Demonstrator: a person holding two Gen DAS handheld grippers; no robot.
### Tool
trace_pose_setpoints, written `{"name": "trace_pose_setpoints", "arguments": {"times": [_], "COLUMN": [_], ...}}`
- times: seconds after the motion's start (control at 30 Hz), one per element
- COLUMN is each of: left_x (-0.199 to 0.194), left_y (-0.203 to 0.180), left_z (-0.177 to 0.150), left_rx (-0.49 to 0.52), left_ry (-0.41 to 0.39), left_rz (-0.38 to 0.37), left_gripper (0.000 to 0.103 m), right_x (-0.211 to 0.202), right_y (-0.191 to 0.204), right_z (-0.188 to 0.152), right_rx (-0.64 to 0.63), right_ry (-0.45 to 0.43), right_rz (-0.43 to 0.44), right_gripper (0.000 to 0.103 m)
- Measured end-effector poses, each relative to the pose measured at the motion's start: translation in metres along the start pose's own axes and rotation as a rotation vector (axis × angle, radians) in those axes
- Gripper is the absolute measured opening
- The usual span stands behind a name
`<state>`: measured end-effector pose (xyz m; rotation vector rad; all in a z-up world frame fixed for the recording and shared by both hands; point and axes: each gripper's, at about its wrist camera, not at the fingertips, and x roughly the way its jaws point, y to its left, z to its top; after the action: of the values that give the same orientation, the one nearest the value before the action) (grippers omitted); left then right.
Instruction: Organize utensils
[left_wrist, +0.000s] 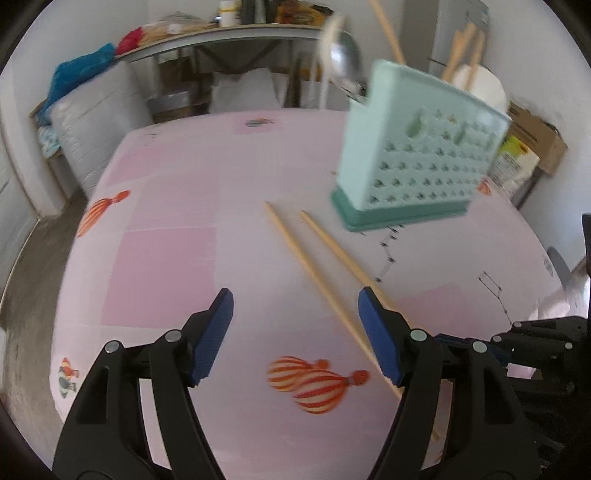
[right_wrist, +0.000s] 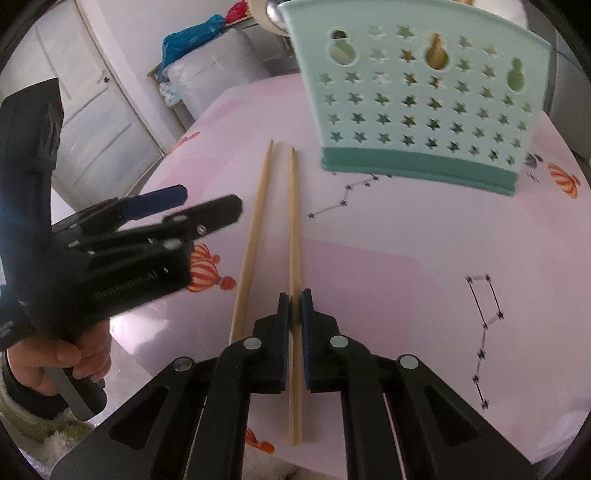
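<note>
Two wooden chopsticks lie side by side on the pink balloon-print table. My right gripper is shut on the right chopstick, near its thick end. The left chopstick lies free beside it. Behind them stands a mint-green utensil holder with star holes. A hand holds my left gripper at the left, above the table. In the left wrist view that left gripper is open and holds nothing. The chopsticks run under it toward the holder, which holds a metal spoon.
A cluttered shelf and white bundles stand behind the table. A cardboard box sits at the back right. A white door is at the left. The table's rounded edge falls away at the left to a grey floor.
</note>
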<state>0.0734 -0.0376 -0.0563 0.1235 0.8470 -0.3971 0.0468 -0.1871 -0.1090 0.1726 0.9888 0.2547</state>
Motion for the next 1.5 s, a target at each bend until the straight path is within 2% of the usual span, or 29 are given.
{"name": "trace_pose_setpoints", "arguments": {"times": [0.17, 0.37, 0.5, 1.33, 1.5], "left_x": [0.007, 0.017, 0.019, 0.019, 0.018], "left_y": [-0.015, -0.012, -0.011, -0.007, -0.004], "left_z": [0.0, -0.001, -0.002, -0.002, -0.002], "left_rx": [0.044, 0.027, 0.018, 0.014, 0.009], "left_ry": [0.032, 0.076, 0.082, 0.08, 0.074], "left_rz": [0.015, 0.019, 0.019, 0.018, 0.015], "left_gripper": [0.057, 0.043, 0.039, 0.036, 0.025], "right_x": [-0.006, -0.005, -0.004, -0.033, -0.041], "right_y": [-0.007, -0.007, -0.006, -0.028, -0.04], "right_z": [-0.007, -0.008, -0.006, -0.031, -0.035], "right_rx": [0.037, 0.05, 0.06, 0.127, 0.186], "right_ry": [-0.001, -0.003, 0.001, 0.039, 0.04], "right_rz": [0.0, 0.003, 0.0, -0.035, -0.046], "right_gripper": [0.007, 0.007, 0.007, 0.007, 0.007]}}
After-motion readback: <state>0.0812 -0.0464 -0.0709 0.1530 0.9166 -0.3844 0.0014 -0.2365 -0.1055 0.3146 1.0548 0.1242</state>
